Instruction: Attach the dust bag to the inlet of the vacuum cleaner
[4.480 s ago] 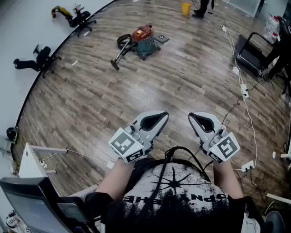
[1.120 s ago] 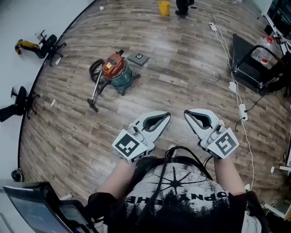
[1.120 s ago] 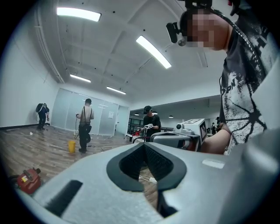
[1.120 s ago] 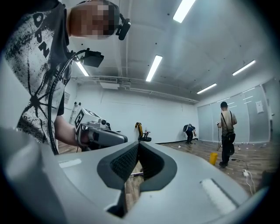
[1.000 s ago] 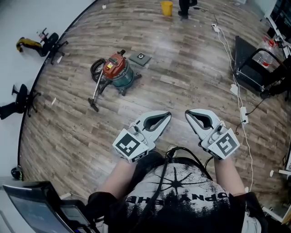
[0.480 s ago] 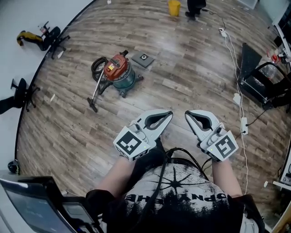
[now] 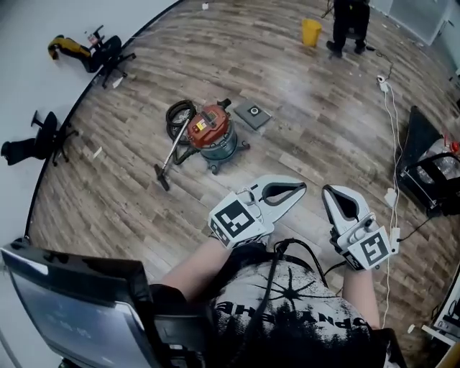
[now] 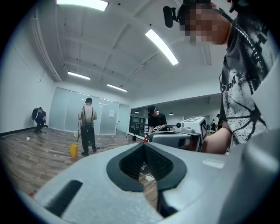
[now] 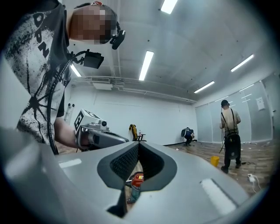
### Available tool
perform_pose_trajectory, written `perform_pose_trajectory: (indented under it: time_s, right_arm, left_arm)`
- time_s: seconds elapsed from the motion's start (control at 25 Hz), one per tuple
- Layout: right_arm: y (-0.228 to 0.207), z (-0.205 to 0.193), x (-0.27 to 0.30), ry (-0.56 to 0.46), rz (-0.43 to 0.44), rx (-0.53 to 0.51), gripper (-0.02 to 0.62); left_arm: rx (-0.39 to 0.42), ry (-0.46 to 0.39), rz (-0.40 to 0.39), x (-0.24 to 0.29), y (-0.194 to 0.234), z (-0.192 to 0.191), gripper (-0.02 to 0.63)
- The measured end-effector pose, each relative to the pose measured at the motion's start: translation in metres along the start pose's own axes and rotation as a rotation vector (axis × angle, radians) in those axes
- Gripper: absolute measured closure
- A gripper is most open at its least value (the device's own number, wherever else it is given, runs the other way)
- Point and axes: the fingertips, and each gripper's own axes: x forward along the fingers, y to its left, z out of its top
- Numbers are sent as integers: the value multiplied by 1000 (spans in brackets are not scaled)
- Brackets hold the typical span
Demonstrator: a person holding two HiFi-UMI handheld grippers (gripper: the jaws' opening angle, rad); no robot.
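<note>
A vacuum cleaner (image 7: pixel 210 133) with a red lid and teal drum stands on the wood floor, its hose and wand (image 7: pixel 172 154) lying to its left. A flat grey square piece (image 7: pixel 253 113) lies on the floor just beyond it. My left gripper (image 7: pixel 302 188) and right gripper (image 7: pixel 331 192) are held side by side in front of the person's chest, both shut and empty, well short of the vacuum. Through the right gripper's (image 9: pixel 138 143) jaw window the vacuum (image 9: pixel 136 181) shows small and far. The left gripper (image 8: pixel 143 144) looks across the room.
A yellow bucket (image 7: pixel 311 31) and a standing person (image 7: pixel 350 18) are at the far end. Tipped office chairs (image 7: pixel 100 50) lie by the left wall. A black cart (image 7: pixel 431 180) and a power cable (image 7: pixel 392 194) are on the right, a monitor (image 7: pixel 72 309) at bottom left.
The person has walked on across the floor: the vacuum now sits nearer the middle of the head view, and both grippers lie further right in it. Both stay shut.
</note>
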Motion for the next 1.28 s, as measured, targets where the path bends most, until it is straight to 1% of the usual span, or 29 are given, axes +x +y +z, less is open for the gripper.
perform_pose_trajectory:
  time_s: [0.16, 0.32, 0.48, 0.64, 0.76, 0.88, 1.08, 1.16, 1.28]
  right_arm:
    - [-25, 0, 36, 3, 13, -3, 588]
    - [-47, 0, 66, -5, -8, -25, 588]
    - [-67, 5, 91, -15, -16, -34, 588]
    - [-80, 8, 92, -28, -38, 0, 588]
    - [-90, 9, 90, -27, -68, -9, 588]
    - [-104, 8, 91, -45, -69, 30, 588]
    - [-147, 0, 95, -26, -74, 31, 586]
    - [-172, -2, 97, -28, -67, 39, 588]
    - [-215, -2, 104, -21, -58, 24, 588]
  left_arm:
    - [5, 0, -9, 7, 38, 7, 606]
    - [14, 4, -23, 8, 69, 7, 606]
    - [22, 14, -14, 2, 104, 11, 606]
    - [32, 17, -14, 5, 122, 13, 606]
    - [35, 19, -34, 14, 131, 13, 606]
    - [36, 22, -43, 27, 143, 11, 606]
    - [27, 25, -40, 61, 170, 6, 606]
    - [17, 28, -26, 78, 183, 3, 606]
    - [-5, 38, -8, 107, 207, 4, 606]
